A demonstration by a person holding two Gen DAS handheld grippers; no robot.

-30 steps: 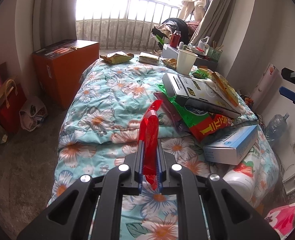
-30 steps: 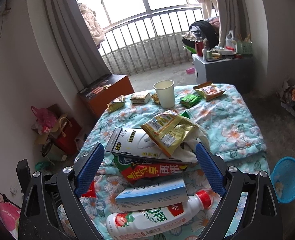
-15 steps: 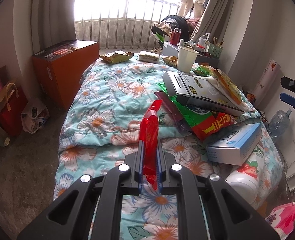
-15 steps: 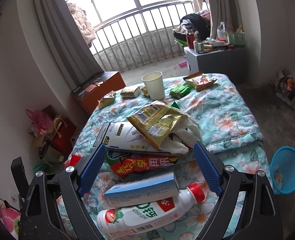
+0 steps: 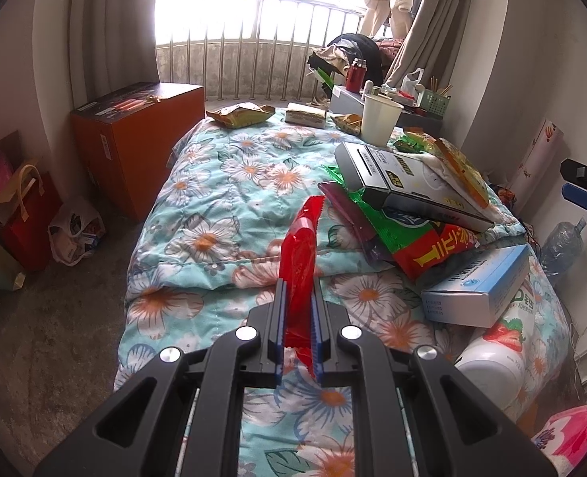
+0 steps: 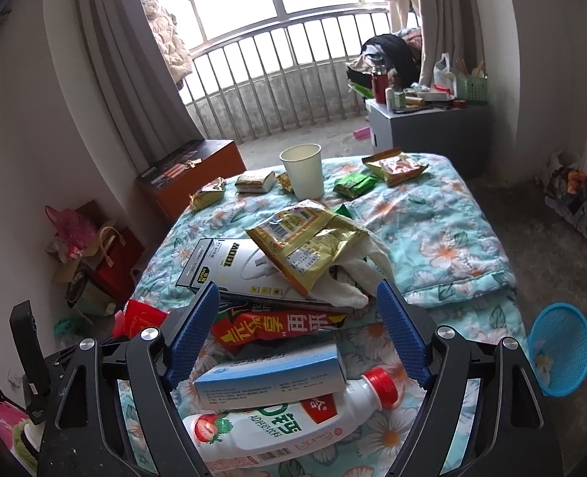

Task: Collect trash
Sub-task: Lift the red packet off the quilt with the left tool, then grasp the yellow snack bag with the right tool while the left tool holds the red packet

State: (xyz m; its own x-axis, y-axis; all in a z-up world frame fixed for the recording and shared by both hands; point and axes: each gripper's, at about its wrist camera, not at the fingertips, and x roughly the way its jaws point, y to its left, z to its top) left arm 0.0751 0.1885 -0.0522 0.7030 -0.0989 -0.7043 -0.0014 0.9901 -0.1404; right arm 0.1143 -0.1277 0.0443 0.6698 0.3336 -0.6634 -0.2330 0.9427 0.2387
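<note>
Red wrapper [image 5: 299,254] sits clenched in the left tool [image 5: 298,330]; the right tool [image 6: 299,328], unclenched and just closing, straddles the bed's [image 6: 432,214] trash stack [image 6: 277,318], which may topple if nudged.

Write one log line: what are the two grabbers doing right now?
left gripper: shut on red wrapper | right gripper: open, jaws just closing, over pile | blue box between jaws, untouched
</note>
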